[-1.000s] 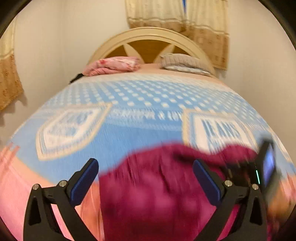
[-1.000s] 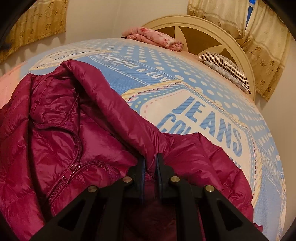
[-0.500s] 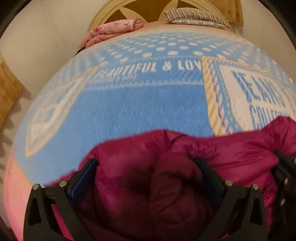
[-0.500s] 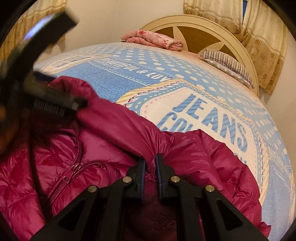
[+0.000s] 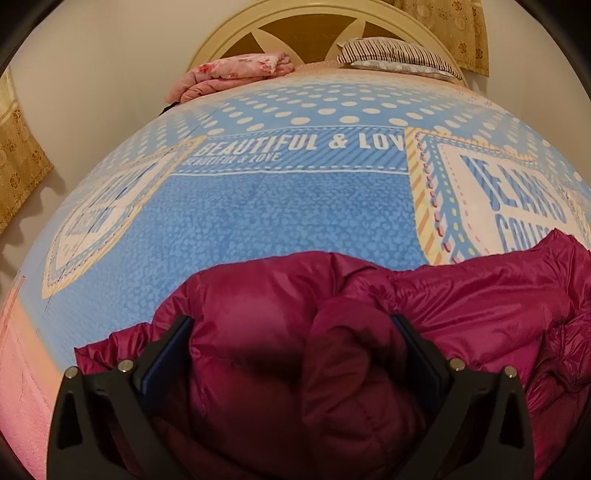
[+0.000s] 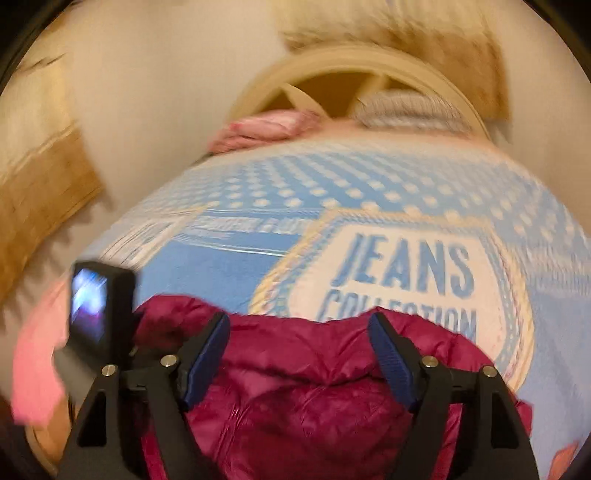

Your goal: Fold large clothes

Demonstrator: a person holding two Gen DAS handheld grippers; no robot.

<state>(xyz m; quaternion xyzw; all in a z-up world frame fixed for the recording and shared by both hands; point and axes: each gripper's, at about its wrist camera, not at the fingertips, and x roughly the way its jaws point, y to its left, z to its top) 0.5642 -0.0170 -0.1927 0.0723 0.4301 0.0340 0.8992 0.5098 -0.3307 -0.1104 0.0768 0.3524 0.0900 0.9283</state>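
Observation:
A magenta puffer jacket (image 5: 461, 295) lies crumpled on the near part of a blue printed blanket (image 5: 295, 206). My left gripper (image 5: 291, 332) is pushed down onto it. Its jaws stand wide open, and a bulge of jacket sits between the fingers without being pinched. In the blurred right wrist view the jacket (image 6: 314, 369) lies under my right gripper (image 6: 299, 325). Its jaws are opening, with fabric below and between the blue pads but not clamped. The body of the left gripper shows at the left of that view as a black box with a small screen (image 6: 99, 306).
The blanket (image 6: 240, 266) covers a bed with a cream arched headboard (image 5: 295, 22). A folded pink cloth (image 5: 236, 74) and a striped pillow (image 5: 395, 55) lie at its head. Gold curtains (image 5: 18, 155) hang on the left wall.
My right gripper has let go of the jacket fold, spread its jaws, lifted and rolled. My left gripper came down onto the jacket and then stayed still, jaws as wide as before.

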